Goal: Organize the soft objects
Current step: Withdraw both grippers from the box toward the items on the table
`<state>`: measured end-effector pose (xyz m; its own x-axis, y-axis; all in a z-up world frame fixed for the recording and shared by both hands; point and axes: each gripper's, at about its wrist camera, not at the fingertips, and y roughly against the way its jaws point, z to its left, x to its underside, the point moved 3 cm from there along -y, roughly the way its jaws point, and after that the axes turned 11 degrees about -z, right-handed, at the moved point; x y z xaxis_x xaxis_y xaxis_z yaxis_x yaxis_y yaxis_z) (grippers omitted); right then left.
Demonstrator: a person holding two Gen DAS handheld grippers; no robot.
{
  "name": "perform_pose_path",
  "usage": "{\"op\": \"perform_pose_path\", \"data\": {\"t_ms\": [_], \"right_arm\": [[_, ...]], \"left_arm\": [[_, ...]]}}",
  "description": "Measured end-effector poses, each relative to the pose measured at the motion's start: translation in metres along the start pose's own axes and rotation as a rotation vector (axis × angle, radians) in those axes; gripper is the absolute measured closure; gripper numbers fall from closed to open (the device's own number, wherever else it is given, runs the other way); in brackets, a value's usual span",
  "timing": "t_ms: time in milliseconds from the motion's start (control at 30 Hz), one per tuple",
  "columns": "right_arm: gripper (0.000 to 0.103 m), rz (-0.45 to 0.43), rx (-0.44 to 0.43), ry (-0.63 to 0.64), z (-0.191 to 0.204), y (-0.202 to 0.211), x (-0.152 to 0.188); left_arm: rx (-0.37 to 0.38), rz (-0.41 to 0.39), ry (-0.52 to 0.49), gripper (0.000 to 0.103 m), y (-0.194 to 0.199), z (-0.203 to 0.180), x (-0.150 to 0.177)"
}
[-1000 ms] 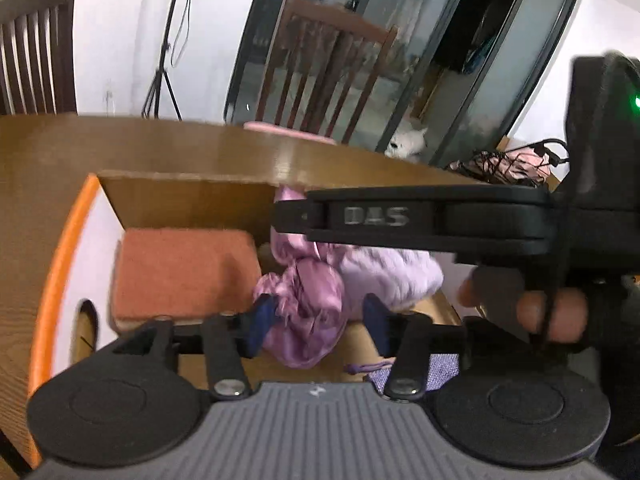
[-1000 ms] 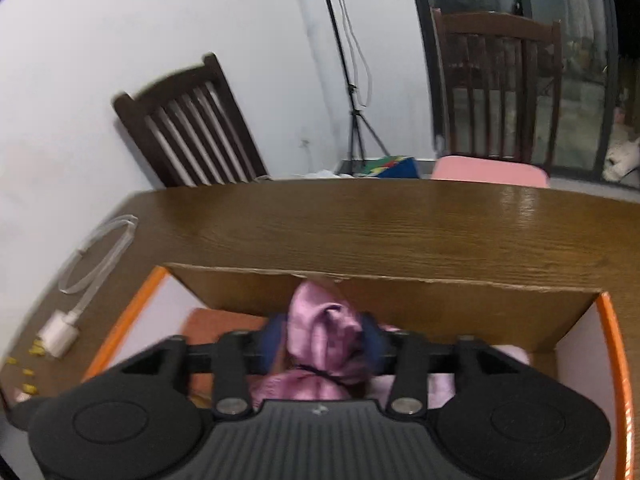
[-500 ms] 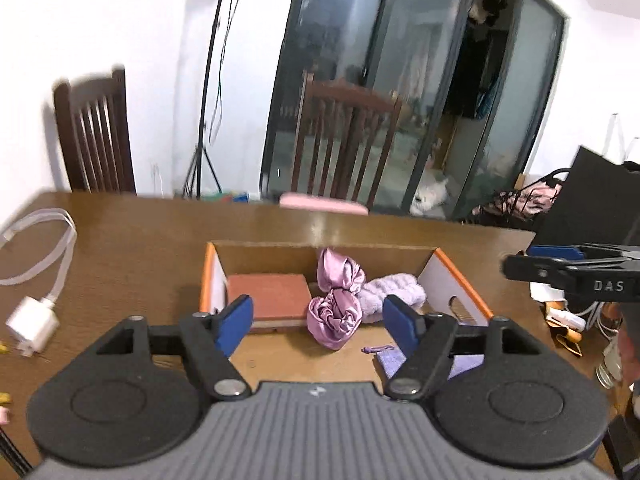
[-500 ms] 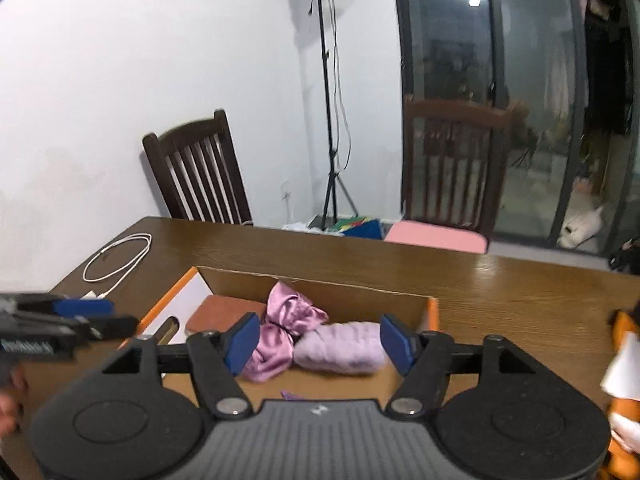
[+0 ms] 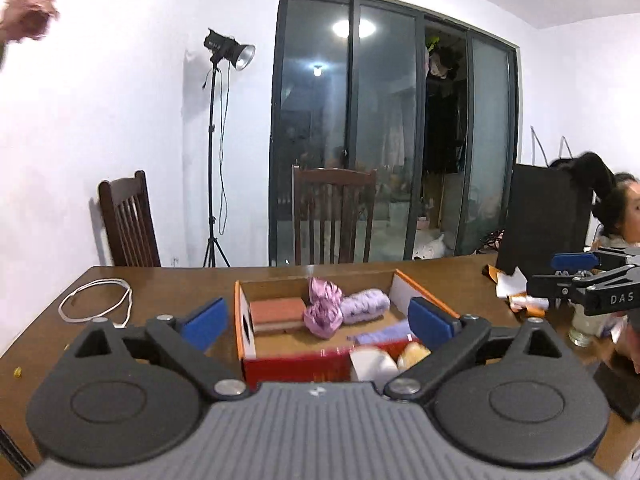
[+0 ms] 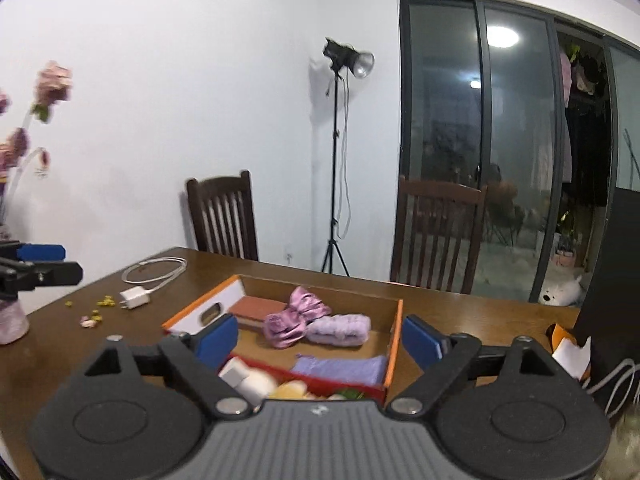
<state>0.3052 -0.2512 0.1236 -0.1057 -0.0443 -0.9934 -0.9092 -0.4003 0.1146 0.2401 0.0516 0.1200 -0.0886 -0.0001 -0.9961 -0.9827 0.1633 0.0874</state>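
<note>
Cardboard box (image 5: 245,322) with orange edges on wooden table (image 5: 168,280), holding pink satin scrunchie (image 5: 324,312) at middle, lilac fluffy roll (image 5: 366,305) touching it on right, terracotta pad (image 5: 276,313) on left, lilac cloth (image 6: 340,368) nearer. Left gripper (image 5: 318,318) and right gripper (image 6: 320,340) both near side of box, pointing slightly down, jaws wide apart after just opening, nothing between pads. Left of box, white cable (image 6: 156,271) and charger (image 6: 135,297).

The red box's (image 5: 296,364) near items are blurred, partly hidden behind the left gripper (image 5: 318,322).
</note>
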Motion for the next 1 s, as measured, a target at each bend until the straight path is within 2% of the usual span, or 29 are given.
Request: {"op": "perform_pose_path", "data": {"t_ms": [133,267,400,467,667,1000], "right_arm": [[0.013,-0.029,-0.014,-0.039,0.022,0.048,0.037],[0.013,-0.061,0.035,-0.083,0.04,0.093,0.075],[0.013,-0.098,0.053,-0.191,0.05,0.131,0.1],[0.012,-0.11,0.043,-0.199,0.057,0.149,0.107],[0.01,-0.128,0.068,-0.108,0.073,0.171,0.111],[0.01,-0.1,0.077,-0.145,0.067,0.161,0.117]], "left_arm": [[-0.003,-0.025,-0.009,0.001,0.048,-0.013,0.038],[-0.004,-0.024,0.026,0.001,0.092,-0.019,0.077],[0.003,-0.035,0.046,0.0,0.129,-0.016,0.095],[-0.001,-0.041,0.058,0.0,0.143,-0.012,0.1],[-0.047,-0.059,0.037,0.0,0.148,-0.007,0.099],[-0.046,-0.031,0.041,0.0,0.14,-0.01,0.104]]}}
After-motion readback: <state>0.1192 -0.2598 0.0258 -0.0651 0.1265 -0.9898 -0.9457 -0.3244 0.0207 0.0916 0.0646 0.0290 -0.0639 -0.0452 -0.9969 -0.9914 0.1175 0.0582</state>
